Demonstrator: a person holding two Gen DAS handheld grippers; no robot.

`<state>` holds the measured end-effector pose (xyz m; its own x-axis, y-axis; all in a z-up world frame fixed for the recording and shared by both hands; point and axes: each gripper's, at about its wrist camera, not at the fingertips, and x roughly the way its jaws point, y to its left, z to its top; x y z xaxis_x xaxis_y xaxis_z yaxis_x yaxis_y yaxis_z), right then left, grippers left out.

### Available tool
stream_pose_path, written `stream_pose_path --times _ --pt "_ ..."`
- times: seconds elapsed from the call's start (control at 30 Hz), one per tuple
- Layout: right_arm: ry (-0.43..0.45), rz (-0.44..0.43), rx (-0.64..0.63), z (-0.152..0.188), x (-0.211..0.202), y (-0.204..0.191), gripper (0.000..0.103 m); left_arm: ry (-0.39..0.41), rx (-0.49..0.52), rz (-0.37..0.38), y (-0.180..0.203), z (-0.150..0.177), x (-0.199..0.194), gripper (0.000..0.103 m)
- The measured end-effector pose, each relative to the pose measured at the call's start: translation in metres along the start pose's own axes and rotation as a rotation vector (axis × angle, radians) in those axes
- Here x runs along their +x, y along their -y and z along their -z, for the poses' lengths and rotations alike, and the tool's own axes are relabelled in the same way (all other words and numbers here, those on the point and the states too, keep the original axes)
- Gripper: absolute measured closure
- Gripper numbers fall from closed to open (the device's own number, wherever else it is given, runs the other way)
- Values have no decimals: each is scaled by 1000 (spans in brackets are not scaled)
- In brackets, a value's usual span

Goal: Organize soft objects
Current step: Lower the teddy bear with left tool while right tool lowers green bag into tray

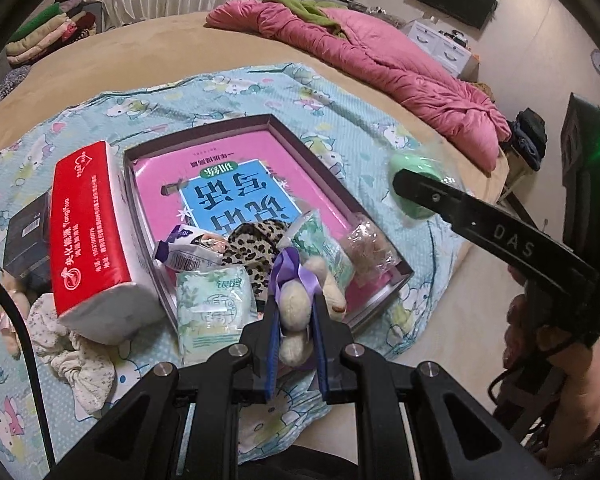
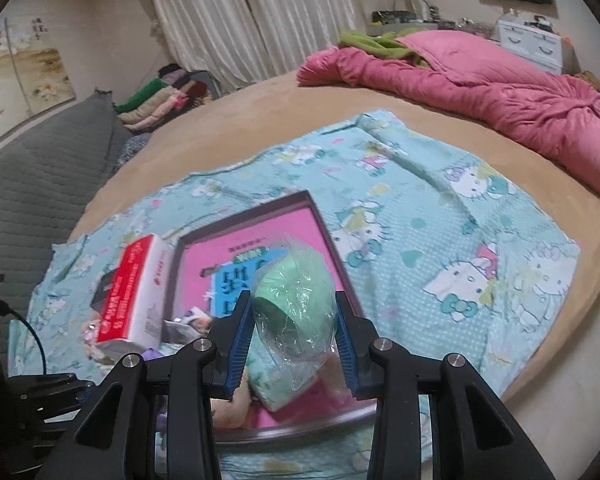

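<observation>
Left gripper (image 1: 296, 320) jaws pinch a plush (image 1: 296, 312) at the tray's (image 1: 400, 276) near edge; right gripper (image 2: 294, 344) jaws pinch a green roll (image 2: 296, 300) over it.

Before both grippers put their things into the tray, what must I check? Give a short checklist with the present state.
1. Left gripper jaws shut on plush toy: ok.
2. Right gripper jaws shut on green wrapped roll: ok.
3. Tray has bare room at its far end: ok.
4. Near end of the tray is crowded with tissue packs and leopard cloth: not ok.
5. Red tissue pack lies outside the tray: ok.
6. How firmly the roll's wrap is held: cannot tell.
</observation>
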<state>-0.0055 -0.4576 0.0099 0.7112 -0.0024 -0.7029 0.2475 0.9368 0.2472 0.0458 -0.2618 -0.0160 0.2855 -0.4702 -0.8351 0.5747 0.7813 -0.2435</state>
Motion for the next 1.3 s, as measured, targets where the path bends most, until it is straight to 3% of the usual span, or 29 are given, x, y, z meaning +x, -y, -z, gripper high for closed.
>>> stream_pose_path --times 0.4,0.8,1.3 --pt "-111 21 -20 16 22 5 64 -4 1 -46 -11 -11 21 87" --pt "-99 -8 -130 25 40 -27 64 2 -34 -66 -31 -25 33 87" --pt "-86 85 -182 26 74 -35 63 4 -39 -68 -37 -29 39 87"
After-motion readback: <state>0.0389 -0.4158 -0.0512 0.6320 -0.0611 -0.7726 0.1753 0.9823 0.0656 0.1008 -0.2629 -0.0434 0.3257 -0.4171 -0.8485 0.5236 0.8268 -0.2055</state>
